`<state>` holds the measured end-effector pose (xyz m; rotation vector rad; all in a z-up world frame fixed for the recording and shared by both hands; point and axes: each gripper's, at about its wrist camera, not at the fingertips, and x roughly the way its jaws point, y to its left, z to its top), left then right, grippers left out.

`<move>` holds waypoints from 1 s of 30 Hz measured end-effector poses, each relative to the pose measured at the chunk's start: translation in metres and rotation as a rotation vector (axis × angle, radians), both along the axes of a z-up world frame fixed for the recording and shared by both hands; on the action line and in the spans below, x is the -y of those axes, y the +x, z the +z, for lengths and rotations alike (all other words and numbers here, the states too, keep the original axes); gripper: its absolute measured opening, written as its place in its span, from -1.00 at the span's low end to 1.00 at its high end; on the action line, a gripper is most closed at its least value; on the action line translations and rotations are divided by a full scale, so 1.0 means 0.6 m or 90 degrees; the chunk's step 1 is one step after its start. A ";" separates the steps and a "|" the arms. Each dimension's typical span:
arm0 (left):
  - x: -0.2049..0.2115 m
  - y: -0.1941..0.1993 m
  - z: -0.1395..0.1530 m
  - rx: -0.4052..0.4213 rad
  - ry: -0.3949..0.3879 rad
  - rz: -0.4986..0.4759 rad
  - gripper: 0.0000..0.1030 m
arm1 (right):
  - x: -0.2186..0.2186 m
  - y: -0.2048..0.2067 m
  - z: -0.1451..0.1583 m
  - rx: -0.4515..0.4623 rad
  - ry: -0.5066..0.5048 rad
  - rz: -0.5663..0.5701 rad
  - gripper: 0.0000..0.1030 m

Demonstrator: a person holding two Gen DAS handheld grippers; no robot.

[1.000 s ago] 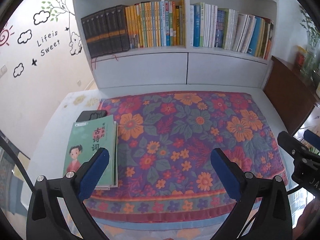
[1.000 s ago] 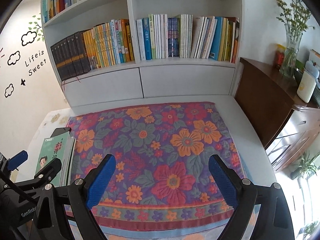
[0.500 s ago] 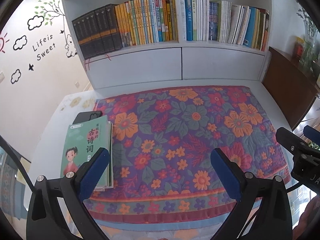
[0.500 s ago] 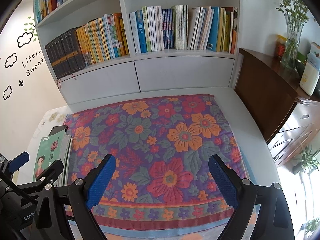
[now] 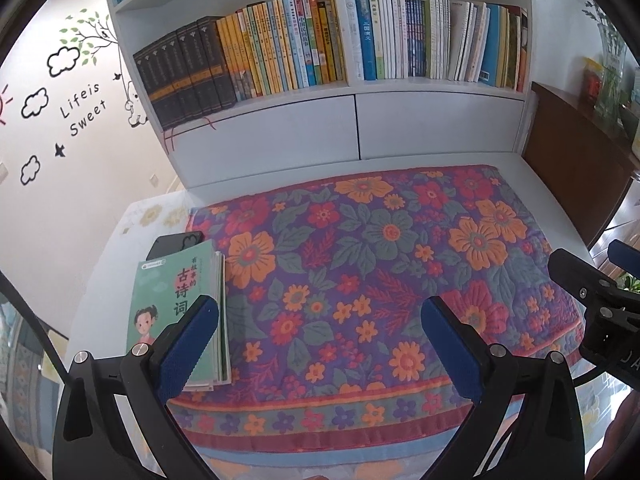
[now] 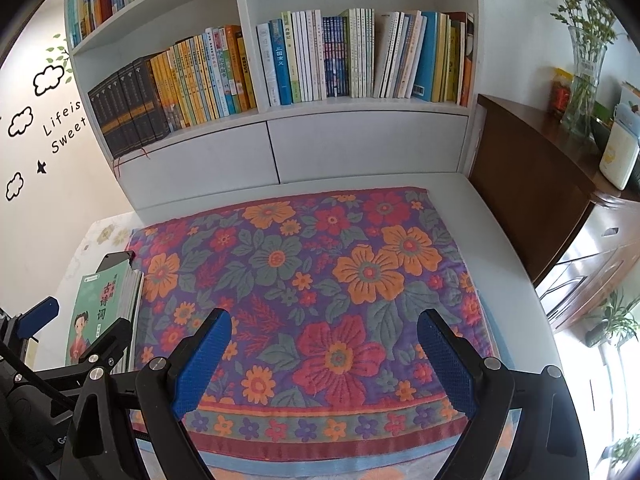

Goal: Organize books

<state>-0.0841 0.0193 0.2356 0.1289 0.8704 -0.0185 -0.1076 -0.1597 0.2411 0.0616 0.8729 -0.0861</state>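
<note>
A stack of books topped by a green-covered book (image 5: 168, 300) lies on the left edge of the floral mat (image 5: 380, 264); it also shows in the right wrist view (image 6: 100, 312). My left gripper (image 5: 320, 344) is open and empty, held above the mat's front edge, its left finger just right of the stack. My right gripper (image 6: 324, 360) is open and empty above the mat's front middle. The white bookshelf (image 5: 352, 92) behind the mat holds rows of upright books (image 6: 280, 68).
A black phone (image 5: 176, 242) lies behind the book stack. A brown cabinet (image 6: 532, 184) with a vase (image 6: 584, 76) stands at the right. The white wall with decals is at the left. The right gripper shows at the left wrist view's right edge (image 5: 600, 300).
Both grippers have tilted upward and drawn back slightly, so the shelf fills more of each view. Jaws stay open; the books have not moved.
</note>
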 end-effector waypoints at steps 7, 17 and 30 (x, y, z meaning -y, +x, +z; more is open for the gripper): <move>-0.005 0.004 -0.006 -0.014 -0.013 0.003 0.97 | -0.001 0.001 -0.001 -0.002 -0.001 0.001 0.80; -0.007 0.007 -0.010 -0.018 -0.009 0.004 0.97 | 0.001 0.002 -0.005 -0.007 0.001 -0.003 0.80; 0.000 0.016 -0.017 -0.030 -0.012 -0.015 0.97 | 0.004 0.004 -0.009 -0.011 0.000 -0.008 0.80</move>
